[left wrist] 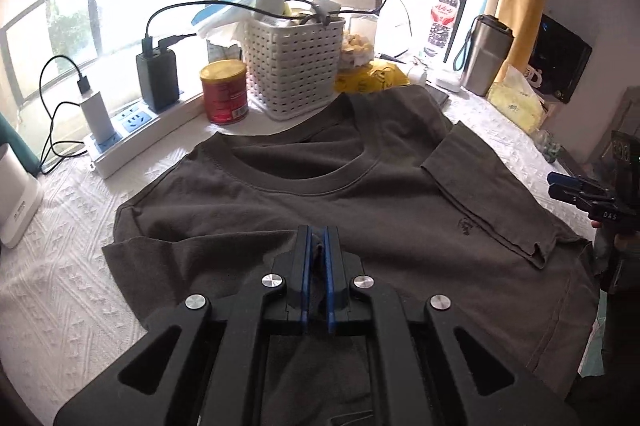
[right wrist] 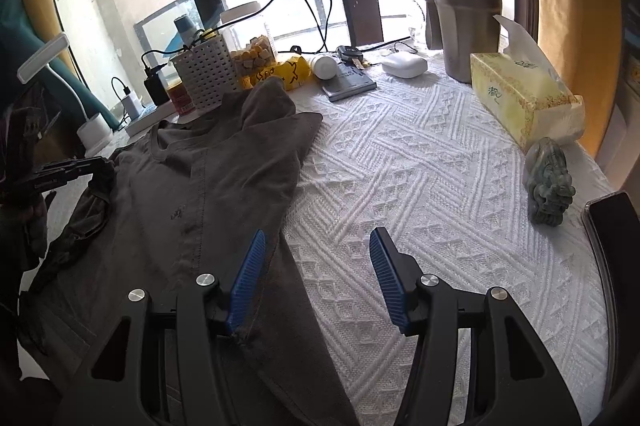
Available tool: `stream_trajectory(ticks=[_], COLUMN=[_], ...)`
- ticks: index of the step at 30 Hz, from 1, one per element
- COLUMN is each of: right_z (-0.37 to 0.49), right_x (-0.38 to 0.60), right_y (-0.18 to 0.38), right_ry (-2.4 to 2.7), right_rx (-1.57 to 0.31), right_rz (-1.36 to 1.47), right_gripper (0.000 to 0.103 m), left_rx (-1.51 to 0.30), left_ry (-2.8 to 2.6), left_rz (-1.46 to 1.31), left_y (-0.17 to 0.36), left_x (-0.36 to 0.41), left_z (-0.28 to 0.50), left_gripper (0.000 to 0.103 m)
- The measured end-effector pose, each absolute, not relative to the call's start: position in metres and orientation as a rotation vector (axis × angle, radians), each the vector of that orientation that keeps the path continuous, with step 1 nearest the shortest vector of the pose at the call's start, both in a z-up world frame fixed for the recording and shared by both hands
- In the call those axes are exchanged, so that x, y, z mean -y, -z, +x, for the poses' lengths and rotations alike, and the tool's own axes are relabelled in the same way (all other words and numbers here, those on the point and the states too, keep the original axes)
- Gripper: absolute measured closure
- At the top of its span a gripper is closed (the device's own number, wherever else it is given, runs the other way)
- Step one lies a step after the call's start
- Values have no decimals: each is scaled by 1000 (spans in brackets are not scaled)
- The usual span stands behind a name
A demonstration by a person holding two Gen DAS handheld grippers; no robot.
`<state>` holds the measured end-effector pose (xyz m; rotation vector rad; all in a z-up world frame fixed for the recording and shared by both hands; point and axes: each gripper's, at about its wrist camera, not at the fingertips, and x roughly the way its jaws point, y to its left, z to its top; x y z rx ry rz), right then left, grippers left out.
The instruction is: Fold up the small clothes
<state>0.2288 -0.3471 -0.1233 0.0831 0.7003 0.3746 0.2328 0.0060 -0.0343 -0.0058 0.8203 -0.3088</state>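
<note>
Left wrist view: left gripper (left wrist: 318, 246) is pinching one dark T-shirt (left wrist: 360, 194), probably its sleeve; right gripper (right wrist: 316, 280) is hanging wide open, empty, beside one tissue box (right wrist: 520, 98).

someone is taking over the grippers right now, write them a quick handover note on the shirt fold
Left gripper: shut on a pinch of the shirt's left sleeve.
Right gripper: open, holding nothing, over the shirt's right edge and the white tablecloth.
Shirt: dark grey, spread front up on the table, collar toward the white basket.
Done: the right sleeve is already folded in across the chest.
Left: likely bring the left sleeve in to match, then fold the body up.
</note>
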Motion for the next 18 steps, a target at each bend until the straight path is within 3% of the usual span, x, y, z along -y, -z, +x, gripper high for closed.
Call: stream_trajectory(ticks=[4,6,8,12,14,18], right_z=[225,222,221,218,215,207], right_x=[345,345,344,343,340,332], right_y=[122,119,119,118,117,111], right_ry=[-378,-379,-378,-375,-378,-392], right_rx=[-700,-696,-696,-697,-697,-688], right_rz=[77,74,73,70,65,53], right_gripper=[45,45,45,45,45,45], left_rx=[-818,-834,-844,-865,-876,-944], left_ry=[271,247,245,286,306,321], left_rz=[-6,-27,-48,-96,-89,-78], left_y=[27,26,27,34,39,59], left_x=[-3,-12,-22,-27,-21,-11], left_z=[226,219,205,177,167,157], left_gripper=[97,87,67,61,45,44])
